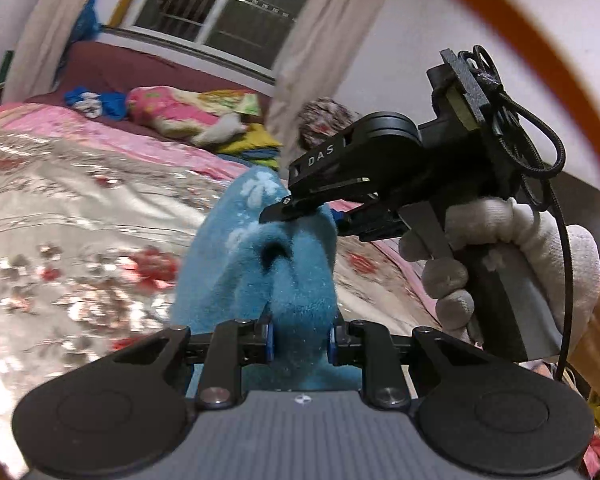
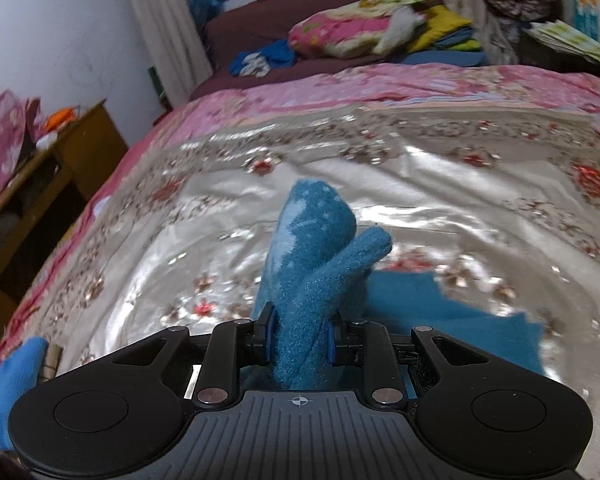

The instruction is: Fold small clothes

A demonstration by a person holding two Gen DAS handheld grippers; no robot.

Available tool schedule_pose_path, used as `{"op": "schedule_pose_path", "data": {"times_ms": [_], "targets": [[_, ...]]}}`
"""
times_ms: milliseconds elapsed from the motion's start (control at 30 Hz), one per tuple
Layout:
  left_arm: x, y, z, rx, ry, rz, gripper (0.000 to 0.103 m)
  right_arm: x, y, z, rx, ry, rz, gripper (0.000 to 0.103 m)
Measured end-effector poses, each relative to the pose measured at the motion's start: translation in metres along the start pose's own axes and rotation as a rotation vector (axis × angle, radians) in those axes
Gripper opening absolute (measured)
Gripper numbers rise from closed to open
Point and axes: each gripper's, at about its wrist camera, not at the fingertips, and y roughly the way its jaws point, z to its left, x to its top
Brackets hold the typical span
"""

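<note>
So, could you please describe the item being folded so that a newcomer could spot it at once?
Start at the bed's shiny floral bedspread. Above its middle, both tools, left and right, pinch one fuzzy blue sock. Unlike the flat teal cloth lying beneath, it is held up and has pale snowflake-like marks.

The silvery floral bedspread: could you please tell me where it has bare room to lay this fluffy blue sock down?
The silvery floral bedspread lies bare across its middle, between the pink border towards the pillows and the fluffy blue sock. It is also free on the side towards the wooden bedside cabinet. Crowded: the flat teal cloth just right of the sock, and the pile of bedding at the headboard.
</note>
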Motion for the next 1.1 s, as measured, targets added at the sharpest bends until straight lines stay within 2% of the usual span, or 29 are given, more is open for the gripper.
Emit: {"op": "schedule_pose_path", "data": {"times_ms": [400, 533, 667, 833, 900, 1100], "targets": [[-0.023, 0.042, -0.079, -0.055, 0.128, 0.080, 0.028, -0.022, -0.037, -0.104, 0.030, 0.147, -0.049, 0.022], [-0.039, 0.064, -0.100, -0.059, 0.174, 0.137, 0.028, -0.041, -0.034, -0.147, 0.046, 0.224, -0.058, 0.022], [-0.058, 0.090, -0.119, -0.052, 0.203, 0.197, 0.028, -0.066, -0.019, -0.191, 0.022, 0.300, -0.033, 0.022], [-0.077, 0.108, -0.131, -0.052, 0.220, 0.236, 0.029, -0.088, -0.002, -0.227, 0.022, 0.356, -0.020, 0.022], [-0.084, 0.112, -0.133, -0.052, 0.221, 0.258, 0.033, -0.093, 0.004, -0.236, 0.024, 0.367, -0.009, 0.022], [-0.083, 0.093, -0.135, -0.061, 0.242, 0.266, 0.047, -0.106, 0.002, -0.242, 0.017, 0.355, -0.015, 0.036]]}}
